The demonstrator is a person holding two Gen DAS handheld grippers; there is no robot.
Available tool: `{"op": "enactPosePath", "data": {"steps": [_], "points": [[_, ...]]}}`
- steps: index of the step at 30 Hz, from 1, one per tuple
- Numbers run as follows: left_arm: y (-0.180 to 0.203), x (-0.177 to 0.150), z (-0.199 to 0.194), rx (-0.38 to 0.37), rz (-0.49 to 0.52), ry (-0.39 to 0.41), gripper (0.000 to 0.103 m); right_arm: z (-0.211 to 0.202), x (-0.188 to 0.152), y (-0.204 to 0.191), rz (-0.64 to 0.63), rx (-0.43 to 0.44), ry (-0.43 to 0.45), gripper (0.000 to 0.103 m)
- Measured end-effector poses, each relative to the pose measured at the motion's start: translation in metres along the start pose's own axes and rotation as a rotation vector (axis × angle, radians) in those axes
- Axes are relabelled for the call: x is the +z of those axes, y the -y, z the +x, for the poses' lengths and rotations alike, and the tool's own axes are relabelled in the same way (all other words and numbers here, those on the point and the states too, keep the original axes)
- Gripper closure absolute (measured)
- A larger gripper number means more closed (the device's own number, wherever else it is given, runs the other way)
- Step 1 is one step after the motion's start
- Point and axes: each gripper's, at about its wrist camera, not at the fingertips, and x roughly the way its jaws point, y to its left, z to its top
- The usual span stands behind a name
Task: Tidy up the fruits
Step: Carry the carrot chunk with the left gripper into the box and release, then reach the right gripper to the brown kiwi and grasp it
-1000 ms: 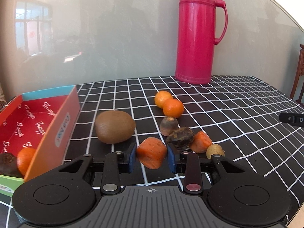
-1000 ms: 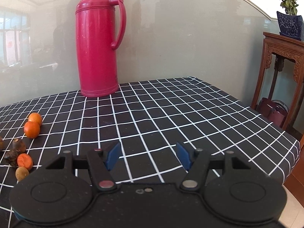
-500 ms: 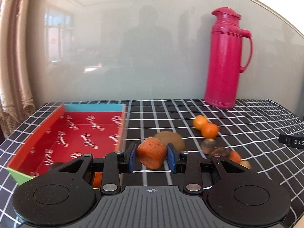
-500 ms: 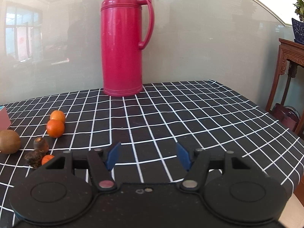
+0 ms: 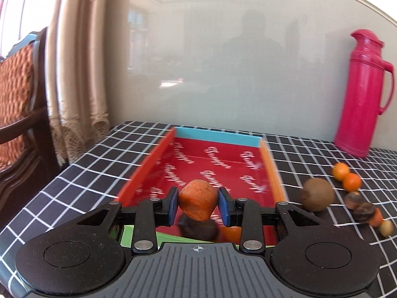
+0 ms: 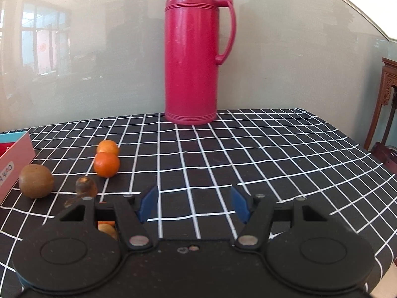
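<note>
matte orange and rough-skinned, a blunt carrot chunk (image 5: pixel 197 200) sits clamped between the blue pads of the left gripper (image 5: pixel 197 204), held above the near end of the tray (image 5: pixel 272 171). that tray is a shallow cardboard rectangle with a glossy red floor printed in white script, orange side walls and a pale blue far wall. inside it, under the carrot chunk, lie a dark, wrinkled round piece (image 5: pixel 198 227) and a smooth orange fruit (image 5: pixel 232 232), both partly hidden by the gripper.

right of the tray, on the worktop (image 5: pixel 74 186) with its black cloth gridded in white lines, rests a fuzzy brown kiwi (image 5: pixel 317 195), oval and dull. further right of the tray a loose line of small things runs: two shiny round tangerines (image 5: pixel 347 178) touching each other, then a dark knobbly root piece (image 5: pixel 353 200), another blackish lump (image 5: pixel 364 212), an orange wedge (image 5: pixel 377 217) and a small yellowish ball (image 5: pixel 386 228).

beyond the tray's far right corner stands a tall pink plastic thermos (image 6: pixel 192 57), cylindrical, ribbed near the top, with a looped handle.

the right gripper (image 6: pixel 193 204) has its jaws apart over bare cloth, nothing between them.
</note>
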Motion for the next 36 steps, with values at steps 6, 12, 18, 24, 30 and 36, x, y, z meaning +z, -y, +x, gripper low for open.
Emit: {"op": "enactPosePath", "data": {"steps": [6,12,18,24,30,36], "points": [[-0.023,-0.002,0.008,0.048,-0.038,-0.024,0.069,-0.001,-0.001,-0.008,-0.023,0.003,-0.002,0.04],[-0.019,-0.003,0.002,0.034,-0.033,-0.003,0.068,-0.001,-0.002,0.0,-0.012,-0.015,-0.006,0.037],[-0.01,-0.002,0.001,0.028,-0.022,0.003,0.054,-0.004,-0.003,0.006,-0.009,-0.021,-0.004,0.037],[-0.005,0.0,-0.009,0.039,0.003,0.053,0.033,-0.005,-0.003,0.013,-0.003,-0.028,-0.001,0.037],[-0.001,0.001,-0.019,0.044,0.015,0.109,0.008,-0.007,-0.003,0.018,-0.003,-0.035,0.007,0.035],[-0.002,0.0,-0.019,0.063,0.015,0.115,0.0,-0.007,-0.003,0.016,0.005,-0.028,0.008,0.034]]}}
